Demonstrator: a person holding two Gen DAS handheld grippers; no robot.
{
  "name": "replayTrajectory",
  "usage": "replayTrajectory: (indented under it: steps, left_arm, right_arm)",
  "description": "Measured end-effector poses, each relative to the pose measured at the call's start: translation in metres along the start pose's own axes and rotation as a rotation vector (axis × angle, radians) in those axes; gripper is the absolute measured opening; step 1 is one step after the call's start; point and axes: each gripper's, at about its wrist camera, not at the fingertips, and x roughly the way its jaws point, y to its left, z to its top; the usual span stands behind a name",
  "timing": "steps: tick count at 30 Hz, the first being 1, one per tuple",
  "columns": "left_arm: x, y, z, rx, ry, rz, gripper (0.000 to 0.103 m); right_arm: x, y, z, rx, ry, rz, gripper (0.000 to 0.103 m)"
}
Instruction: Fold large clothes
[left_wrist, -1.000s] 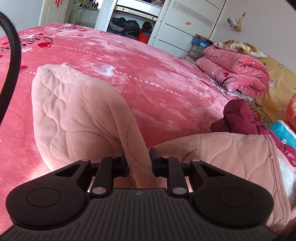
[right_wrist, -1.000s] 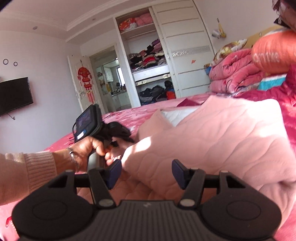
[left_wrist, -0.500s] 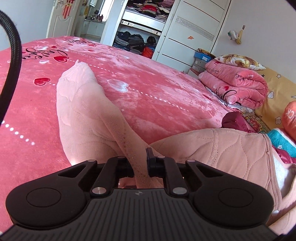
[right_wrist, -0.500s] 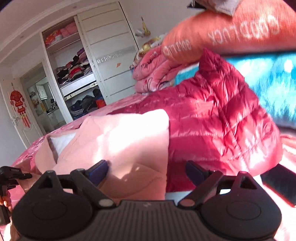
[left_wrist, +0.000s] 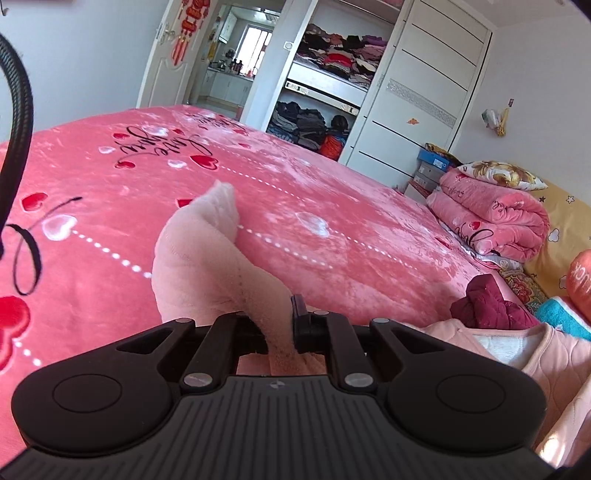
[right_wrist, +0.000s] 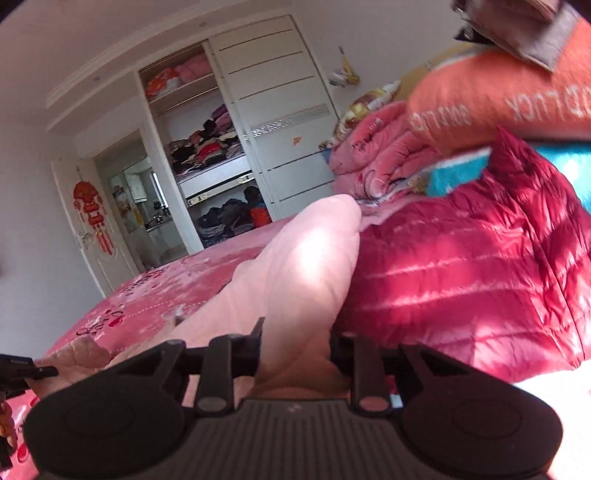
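Note:
A pale pink quilted garment (left_wrist: 546, 354) lies on the pink bed (left_wrist: 332, 229). My left gripper (left_wrist: 279, 325) is shut on one sleeve (left_wrist: 199, 258), which hangs lifted above the bed. My right gripper (right_wrist: 295, 343) is closed on another thick fold (right_wrist: 306, 266) of the same garment, raised beside a red puffer jacket (right_wrist: 480, 280). The left gripper's tip shows at the far left edge of the right wrist view (right_wrist: 22, 373).
Folded pink blankets (left_wrist: 491, 218) and an orange pillow (right_wrist: 517, 96) are stacked at the head of the bed. A dark red garment (left_wrist: 487, 306) lies by the pink one. An open wardrobe (left_wrist: 325, 74) stands beyond the bed.
My left gripper has lifted the sleeve higher off the bed. My right gripper, open a second ago, has swung toward the red jacket and closed on a fold of the pink garment.

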Motion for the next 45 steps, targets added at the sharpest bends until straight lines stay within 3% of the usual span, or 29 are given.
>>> replayTrajectory:
  steps: [9, 15, 19, 25, 34, 40, 45]
  left_arm:
    - [-0.085, 0.057, 0.047, 0.073, -0.199, 0.113, 0.012]
    - [-0.09, 0.089, 0.086, 0.091, -0.305, 0.242, 0.013]
    - [-0.051, 0.104, 0.11, 0.077, -0.334, 0.329, 0.013]
    - [0.038, 0.129, 0.134, 0.045, -0.289, 0.421, 0.013]
    - [0.147, 0.138, 0.116, 0.082, -0.195, 0.427, 0.014]
    - [0.165, 0.145, 0.104, 0.095, -0.164, 0.402, 0.017]
    - [0.149, 0.151, 0.103, 0.091, -0.133, 0.376, 0.033]
  right_arm:
    - [0.017, 0.096, 0.034, -0.187, -0.081, 0.141, 0.024]
    - [0.076, 0.157, 0.054, -0.261, -0.1, 0.252, 0.024]
    - [0.131, 0.204, 0.058, -0.332, -0.102, 0.29, 0.024]
    - [0.218, 0.252, 0.048, -0.397, -0.066, 0.259, 0.024]
    - [0.314, 0.258, -0.003, -0.488, 0.034, 0.126, 0.025]
    - [0.338, 0.247, -0.039, -0.527, 0.102, 0.057, 0.029]
    - [0.333, 0.24, -0.038, -0.472, 0.129, 0.034, 0.041]
